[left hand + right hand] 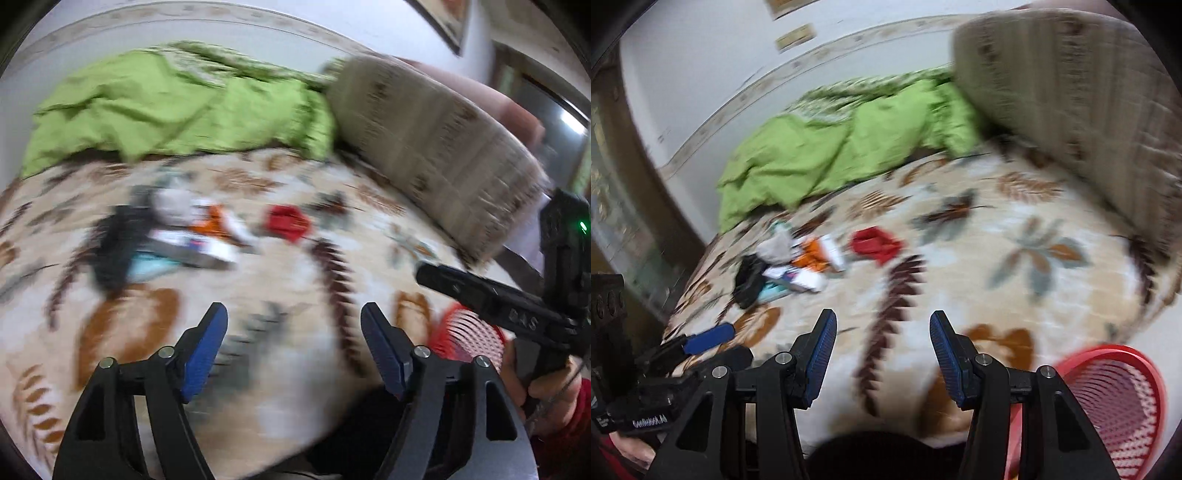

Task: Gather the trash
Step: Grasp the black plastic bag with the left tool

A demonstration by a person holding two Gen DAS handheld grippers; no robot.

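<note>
Trash lies in a heap on the patterned bed cover: a black crumpled piece (114,243) (749,282), white and orange wrappers (207,229) (812,258), a teal piece (772,291) and, apart to the right, a red wrapper (287,221) (875,243). My left gripper (293,350) is open and empty, low over the cover, short of the heap. My right gripper (882,354) is open and empty, also short of it. A red mesh basket (1119,402) (469,336) stands at the bed's near right edge. Both views are blurred.
A green quilt (166,107) (842,147) is bunched at the bed's far side. A beige patterned bolster (436,147) (1071,92) lies at the right. The right gripper's body (517,306) shows in the left view; the left one (701,343) in the right view.
</note>
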